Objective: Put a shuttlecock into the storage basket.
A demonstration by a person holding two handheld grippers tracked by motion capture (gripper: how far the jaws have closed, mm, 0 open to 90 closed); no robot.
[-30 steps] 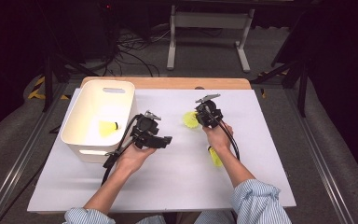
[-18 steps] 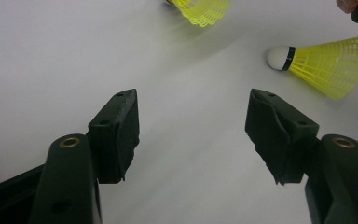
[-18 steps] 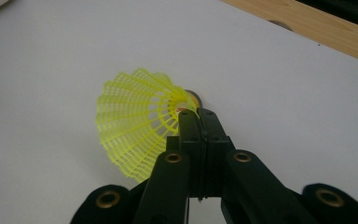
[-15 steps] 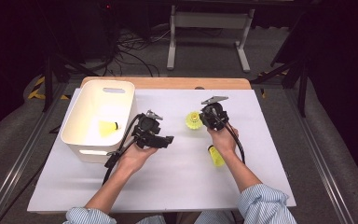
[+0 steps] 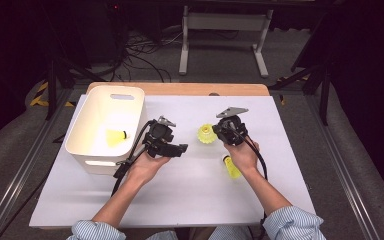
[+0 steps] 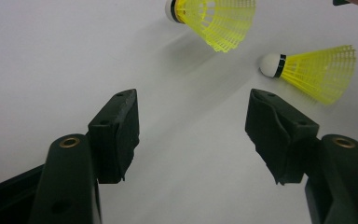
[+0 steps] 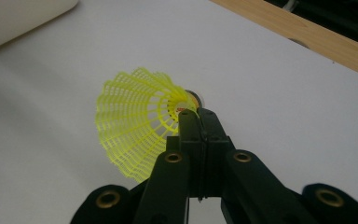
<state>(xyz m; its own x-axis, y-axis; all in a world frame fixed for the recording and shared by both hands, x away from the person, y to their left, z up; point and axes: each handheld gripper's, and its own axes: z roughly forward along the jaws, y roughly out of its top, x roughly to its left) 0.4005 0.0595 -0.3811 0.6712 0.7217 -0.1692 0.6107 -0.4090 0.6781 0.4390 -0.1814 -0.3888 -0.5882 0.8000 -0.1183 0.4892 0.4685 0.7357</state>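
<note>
Right gripper near the middle of the white table, black jaws pinched tight on a yellow mesh-skirted shuttlecock, left gripper gaping empty, smooth white plastic bin at the left edge.

Held shuttlecock: cork mostly hidden behind right gripper; lower skirt too.
</note>
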